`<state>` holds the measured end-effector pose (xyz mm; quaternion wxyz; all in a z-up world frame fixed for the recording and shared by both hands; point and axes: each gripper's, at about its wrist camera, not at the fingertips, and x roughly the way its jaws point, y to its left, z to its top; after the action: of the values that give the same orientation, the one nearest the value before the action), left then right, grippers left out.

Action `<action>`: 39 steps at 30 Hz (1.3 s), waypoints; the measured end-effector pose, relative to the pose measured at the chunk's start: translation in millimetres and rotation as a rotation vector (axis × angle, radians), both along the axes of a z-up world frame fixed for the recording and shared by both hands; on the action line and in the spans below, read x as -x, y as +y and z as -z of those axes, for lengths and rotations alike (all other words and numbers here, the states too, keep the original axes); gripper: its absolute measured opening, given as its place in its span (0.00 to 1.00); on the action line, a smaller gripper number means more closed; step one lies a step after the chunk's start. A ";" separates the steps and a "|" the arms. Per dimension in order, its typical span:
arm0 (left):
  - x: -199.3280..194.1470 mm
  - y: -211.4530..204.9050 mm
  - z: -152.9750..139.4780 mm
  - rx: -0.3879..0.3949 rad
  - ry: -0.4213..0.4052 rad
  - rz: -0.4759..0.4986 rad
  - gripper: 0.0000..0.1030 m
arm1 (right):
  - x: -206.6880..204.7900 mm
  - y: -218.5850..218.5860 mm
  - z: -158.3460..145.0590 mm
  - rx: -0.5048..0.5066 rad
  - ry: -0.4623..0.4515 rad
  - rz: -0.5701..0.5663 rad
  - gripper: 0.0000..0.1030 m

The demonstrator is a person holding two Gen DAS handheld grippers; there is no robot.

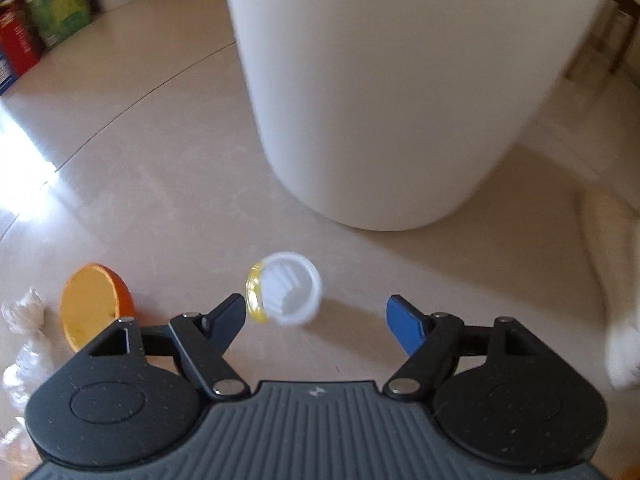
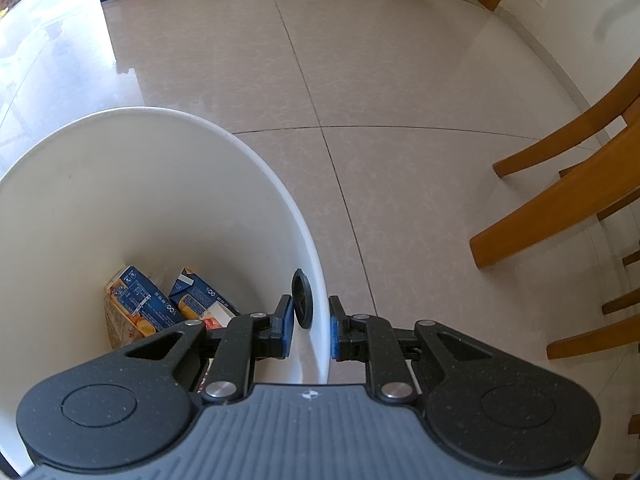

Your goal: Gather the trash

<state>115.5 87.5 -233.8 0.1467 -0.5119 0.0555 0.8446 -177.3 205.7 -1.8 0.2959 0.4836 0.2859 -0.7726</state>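
White bin (image 2: 168, 200) upright on tile, holding two blue-orange juice cartons (image 2: 160, 308) at bottom. Small white-capped yellow bottle (image 1: 285, 294) on its side before bin; orange peel half (image 1: 94, 304) and crumpled tissue (image 1: 26, 328) further left.

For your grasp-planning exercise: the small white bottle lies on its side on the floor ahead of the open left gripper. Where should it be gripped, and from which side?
Grip the bottle across its round white body, just behind the yellow cap, coming down from above. Its open end faces the left gripper, so the curved sides probably suit the two fingers best.
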 end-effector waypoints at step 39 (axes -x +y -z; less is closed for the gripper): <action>55.4 -27.8 29.8 -0.170 -0.065 -0.478 0.34 | -0.7 -5.9 1.5 -0.009 0.015 0.013 0.22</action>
<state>60.1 59.8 -263.6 -0.0130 -0.5233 -0.1433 0.8399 -176.6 199.8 -3.3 0.2868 0.4808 0.2884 -0.7768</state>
